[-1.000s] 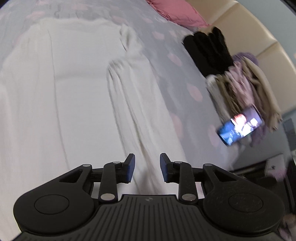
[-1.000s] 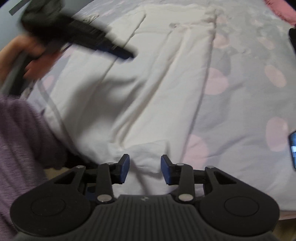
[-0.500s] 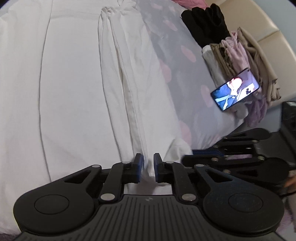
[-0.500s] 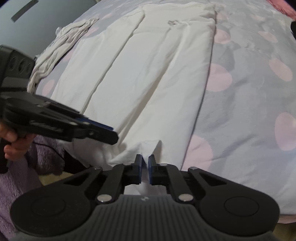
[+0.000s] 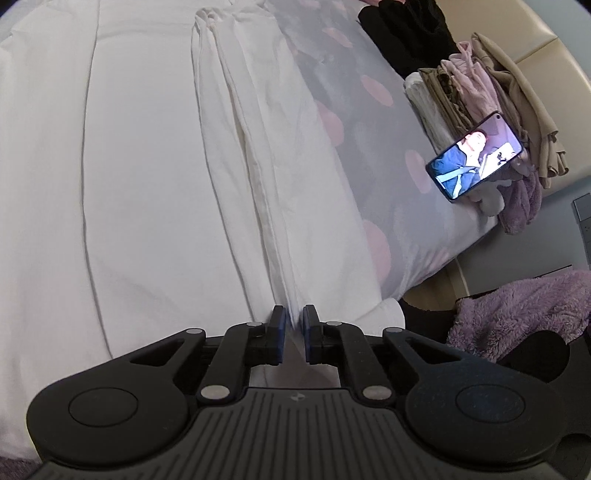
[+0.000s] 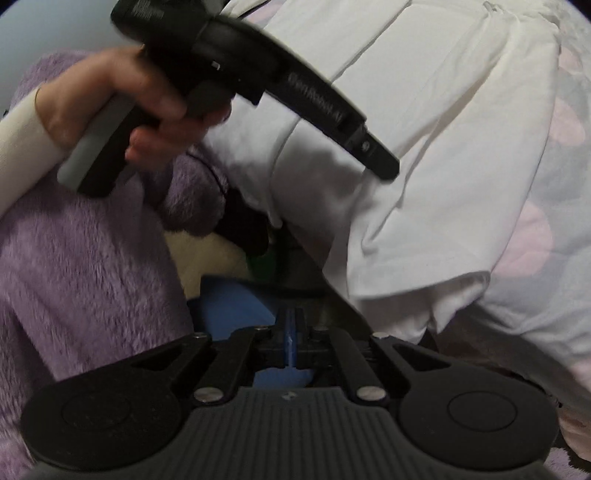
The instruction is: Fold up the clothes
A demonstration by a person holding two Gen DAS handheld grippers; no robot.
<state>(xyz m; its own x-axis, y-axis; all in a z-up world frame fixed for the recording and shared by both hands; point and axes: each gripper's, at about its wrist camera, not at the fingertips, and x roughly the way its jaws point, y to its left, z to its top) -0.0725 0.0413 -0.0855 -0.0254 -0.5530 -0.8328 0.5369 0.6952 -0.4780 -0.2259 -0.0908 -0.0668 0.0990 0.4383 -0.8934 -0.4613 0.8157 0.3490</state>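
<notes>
A: Where is the white garment (image 5: 155, 155) observed?

B: It is laid flat on the bed (image 5: 369, 155), over a grey sheet printed with pink dots. A long fold ridge is seen running down its middle toward the near edge of the mattress.

A: State of the left claw (image 5: 293, 334)?

B: The blue pads (image 5: 279, 328) are drawn close together, with a ridge of white fabric pinched between them at the garment's near hem. A narrow gap is kept by the cloth itself.

A: And the right claw (image 6: 293, 341)?

B: Its pads are pressed together with nothing between them. It is held off the bed edge, below the garment's corner (image 6: 424, 273), apart from the cloth.

A: Anything else recorded?

B: In the right wrist view the left claw is seen from the side, held by a hand (image 6: 122, 99) in a white cuff, over the garment. Purple fleece (image 6: 85, 258) is noted at the lower left. In the left wrist view, a phone (image 5: 474, 155) with a lit screen is propped against a stack of folded clothes (image 5: 491, 85) at the bed's far right side; a black garment (image 5: 406, 33) lies beyond it.
</notes>
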